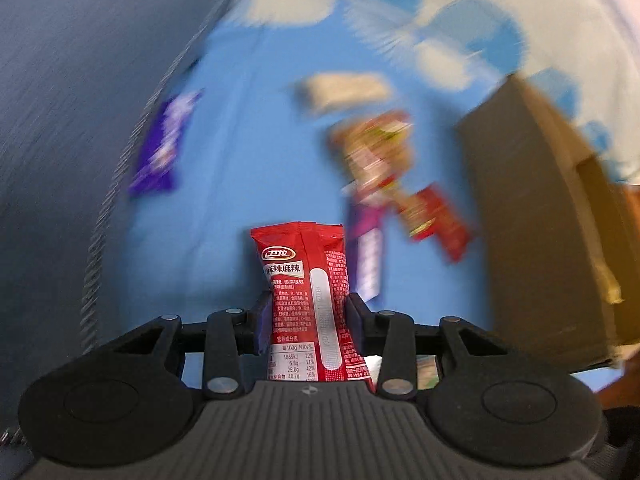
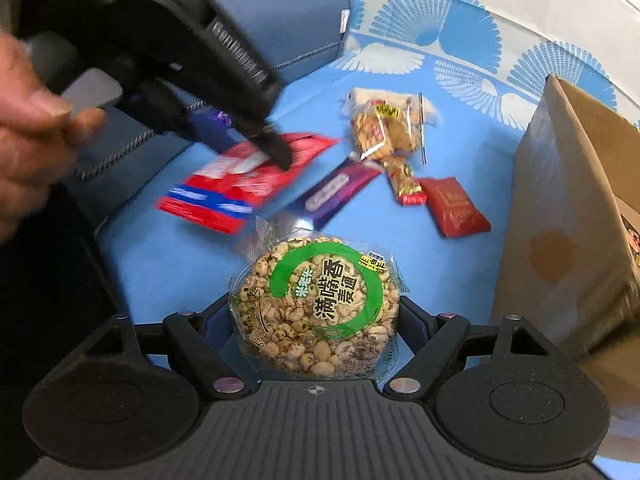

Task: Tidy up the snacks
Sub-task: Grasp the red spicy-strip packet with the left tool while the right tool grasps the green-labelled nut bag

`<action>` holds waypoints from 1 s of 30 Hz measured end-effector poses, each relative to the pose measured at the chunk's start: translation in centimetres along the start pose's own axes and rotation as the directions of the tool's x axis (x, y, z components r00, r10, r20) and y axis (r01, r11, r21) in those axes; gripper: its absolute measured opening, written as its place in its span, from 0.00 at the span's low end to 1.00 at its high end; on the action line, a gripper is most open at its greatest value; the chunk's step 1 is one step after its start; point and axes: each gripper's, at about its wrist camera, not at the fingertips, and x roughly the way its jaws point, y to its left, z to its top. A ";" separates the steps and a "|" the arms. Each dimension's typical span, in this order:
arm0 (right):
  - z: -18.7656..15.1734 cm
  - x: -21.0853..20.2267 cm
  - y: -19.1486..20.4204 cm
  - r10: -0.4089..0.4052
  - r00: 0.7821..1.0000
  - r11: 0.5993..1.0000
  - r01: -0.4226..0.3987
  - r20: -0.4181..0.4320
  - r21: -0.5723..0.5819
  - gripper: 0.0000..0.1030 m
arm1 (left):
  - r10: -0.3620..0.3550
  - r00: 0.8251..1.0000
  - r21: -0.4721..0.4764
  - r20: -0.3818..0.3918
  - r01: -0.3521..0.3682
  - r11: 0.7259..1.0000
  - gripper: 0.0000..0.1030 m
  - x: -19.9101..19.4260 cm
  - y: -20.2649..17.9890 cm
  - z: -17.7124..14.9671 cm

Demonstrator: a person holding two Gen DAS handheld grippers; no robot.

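While both packs are being held clear of the blue sheet, the red spicy-strip packet is being pinched upright by the left gripper and the puffed-rice cake clamped by the right gripper; the cardboard box is sitting rightward, nearer the right one.

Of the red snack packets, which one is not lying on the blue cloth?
The bright red packet with white Chinese lettering, clamped upright in the left gripper. The dark red packet lies flat on the blue cloth near the cardboard box.
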 end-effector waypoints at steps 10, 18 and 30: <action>-1.0 0.7 0.0 -0.012 0.998 1.000 0.012 -0.054 -0.010 0.82 | 0.074 0.993 -0.056 -0.088 -0.080 0.995 0.53 1.3 1.2 0.4; -0.9 1.3 0.1 -0.001 0.998 1.000 0.000 -0.065 -0.013 0.84 | 0.068 0.993 -0.016 -0.097 -0.070 0.997 0.66 1.9 0.3 0.3; -1.0 1.5 -0.1 -0.001 0.997 1.000 0.001 -0.072 -0.002 0.84 | 0.166 0.983 0.109 -0.078 -0.157 0.981 0.65 2.7 -1.9 -0.1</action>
